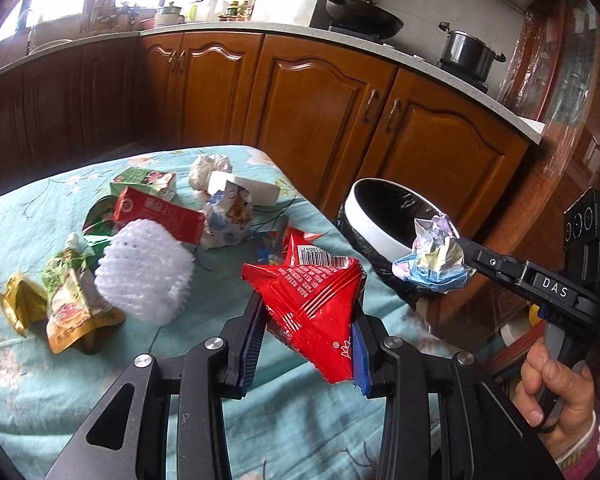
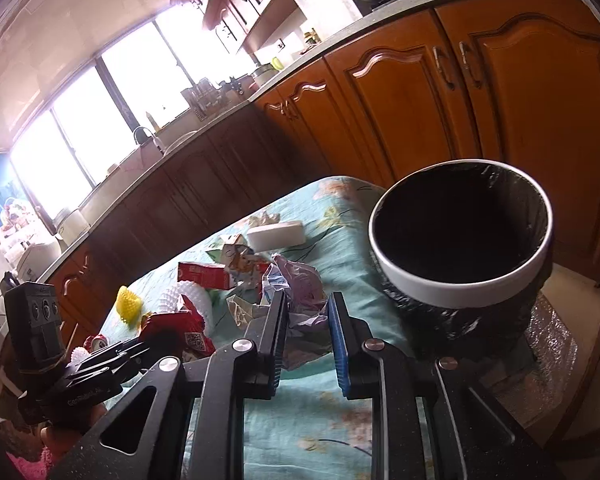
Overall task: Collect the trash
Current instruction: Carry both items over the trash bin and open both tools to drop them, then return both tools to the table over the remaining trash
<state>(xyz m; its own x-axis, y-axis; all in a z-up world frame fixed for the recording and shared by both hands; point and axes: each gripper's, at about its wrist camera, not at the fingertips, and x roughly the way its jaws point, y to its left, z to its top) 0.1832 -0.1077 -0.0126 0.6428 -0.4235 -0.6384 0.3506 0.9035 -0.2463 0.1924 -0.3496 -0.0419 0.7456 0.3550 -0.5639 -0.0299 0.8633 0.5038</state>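
Left gripper (image 1: 310, 320): jaws pinched on a red snack wrapper (image 1: 312, 300), held above the near right part of the table. Right gripper (image 2: 308, 320): jaws closed on a crumpled paper ball (image 2: 296, 300); in the left wrist view the ball (image 1: 434, 262) hangs at the near rim of the bin.

Largest first.

Table, teal floral cloth (image 1: 28, 392): soft cover, may ruck under a dragged finger.

Trash bin (image 2: 460, 288): white rim, black liner, standing off the table's right edge, mouth open and wide. Seems an easy drop target.

White foam fruit net (image 1: 144, 272), mid-table: very light, springy, compresses a lot; I would close fully across its middle.

Red carton (image 1: 160, 212), far of the net: flattened card, fairly stiff; take by an edge.

Green carton (image 1: 148, 180), far left: same judgement.

White block (image 1: 256, 190), far centre: looks rigid, smooth faces, possibly slippery; grip across the short side.

Printed crumpled wrapper (image 1: 228, 216): light, holds shape, any ridge will do.

Sauce pouch (image 1: 72, 304), near left: limp foil, probably slick; pinch a folded corner.

Yellow wrapper (image 1: 20, 304), left edge: thin, crinkly.

White tissue wad (image 1: 210, 168), far: soft, weightless.

Both held pieces are light and thin film or paper; the risk is clinging to the pads on release, not slipping.
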